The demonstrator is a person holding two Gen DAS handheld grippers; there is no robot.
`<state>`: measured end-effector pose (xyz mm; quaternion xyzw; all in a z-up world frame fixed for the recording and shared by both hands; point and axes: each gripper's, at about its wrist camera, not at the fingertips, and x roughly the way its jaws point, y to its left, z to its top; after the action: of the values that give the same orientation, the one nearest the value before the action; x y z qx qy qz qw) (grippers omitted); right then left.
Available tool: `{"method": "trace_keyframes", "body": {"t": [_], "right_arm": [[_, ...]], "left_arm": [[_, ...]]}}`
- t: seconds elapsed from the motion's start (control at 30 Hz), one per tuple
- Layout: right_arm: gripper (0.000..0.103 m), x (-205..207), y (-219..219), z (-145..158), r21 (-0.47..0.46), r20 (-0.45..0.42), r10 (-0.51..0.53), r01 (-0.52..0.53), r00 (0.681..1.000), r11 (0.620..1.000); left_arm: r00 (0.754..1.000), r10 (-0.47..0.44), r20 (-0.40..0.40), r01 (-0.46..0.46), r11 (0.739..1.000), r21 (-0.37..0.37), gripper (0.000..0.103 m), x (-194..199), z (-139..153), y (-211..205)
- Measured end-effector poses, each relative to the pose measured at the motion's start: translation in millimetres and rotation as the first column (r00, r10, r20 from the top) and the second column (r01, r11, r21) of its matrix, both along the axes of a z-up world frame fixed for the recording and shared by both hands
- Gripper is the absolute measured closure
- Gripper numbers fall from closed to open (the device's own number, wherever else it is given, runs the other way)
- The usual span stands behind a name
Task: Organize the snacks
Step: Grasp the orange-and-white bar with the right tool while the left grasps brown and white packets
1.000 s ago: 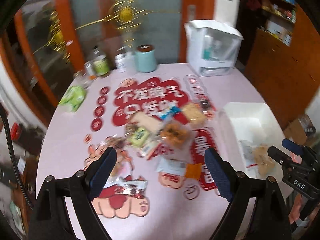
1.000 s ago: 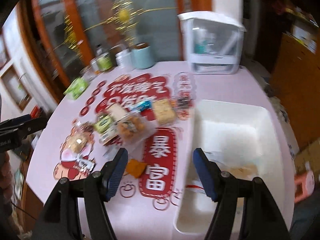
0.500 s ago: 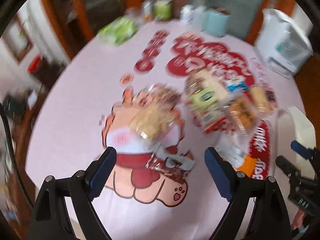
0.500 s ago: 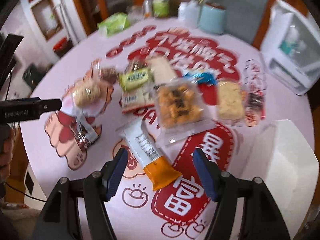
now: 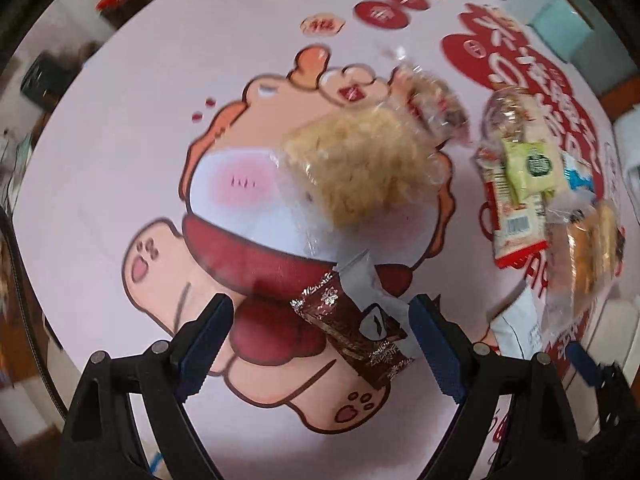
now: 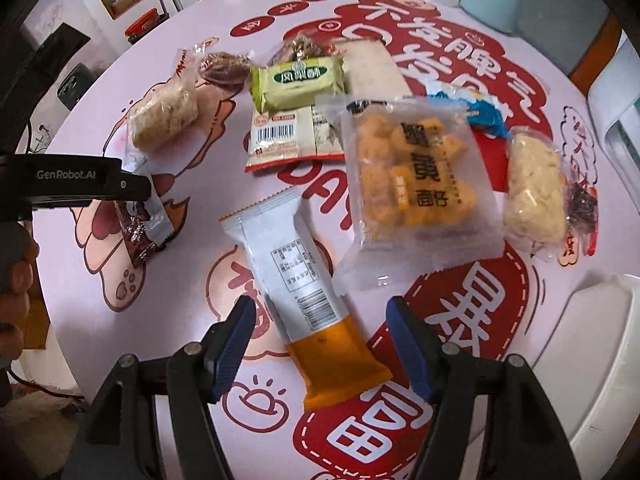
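Left tongs (image 5: 318, 344) gape wide, empty, straddling the brown foil snack (image 5: 352, 334) on the counter (image 5: 120, 128), just below the puffed rice cake (image 5: 360, 172). Risk: the pads catch its clear wrapper too. Right tongs (image 6: 320, 344) open, empty, over the orange-ended bar (image 6: 308, 304), beside the egg-yolk pastry bag (image 6: 416, 184); slick film may slip.

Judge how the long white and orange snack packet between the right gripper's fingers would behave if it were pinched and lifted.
The white and orange packet lies flat and looks slim, so it is probably light. Its glossy film may slip between the pads of the right gripper, whose jaws stand open either side of it. The straight, even shape suggests a firm bar inside, so it should sag little, though the crimped ends will likely flex.
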<state>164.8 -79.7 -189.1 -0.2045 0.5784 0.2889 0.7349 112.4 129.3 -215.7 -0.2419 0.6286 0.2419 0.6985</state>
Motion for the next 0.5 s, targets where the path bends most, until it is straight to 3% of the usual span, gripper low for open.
{"method": "trace_keyframes", "body": {"t": [0.23,0.33,0.37,0.5], "right_arm": [[0.036,1.2,-1.7,-15.7,-0.020,-0.036,0.001,-0.002,0.999,1.000],[0.047,-3.5,-0.3,-18.2,-0.032,-0.006,0.022,-0.023,1.000,0.999],[0.055,-5.2,0.4,-17.4,-0.032,0.003,0.029,-0.029,1.000,0.999],[0.064,-11.9,-0.4,-17.0,-0.028,0.010,0.032,-0.032,0.999,0.999]], "left_arm": [[0.994,0.102,-0.048,-0.105,0.993,-0.055,0.014,-4.5,-22.5,-0.9],[0.990,0.132,-0.054,-0.136,0.988,-0.078,0.014,-6.1,-27.6,-1.1],[0.989,0.138,-0.058,-0.142,0.987,-0.074,0.014,-3.7,-29.2,-1.0],[0.989,0.136,-0.062,-0.140,0.988,-0.066,0.017,1.3,-33.3,-5.4]]}}
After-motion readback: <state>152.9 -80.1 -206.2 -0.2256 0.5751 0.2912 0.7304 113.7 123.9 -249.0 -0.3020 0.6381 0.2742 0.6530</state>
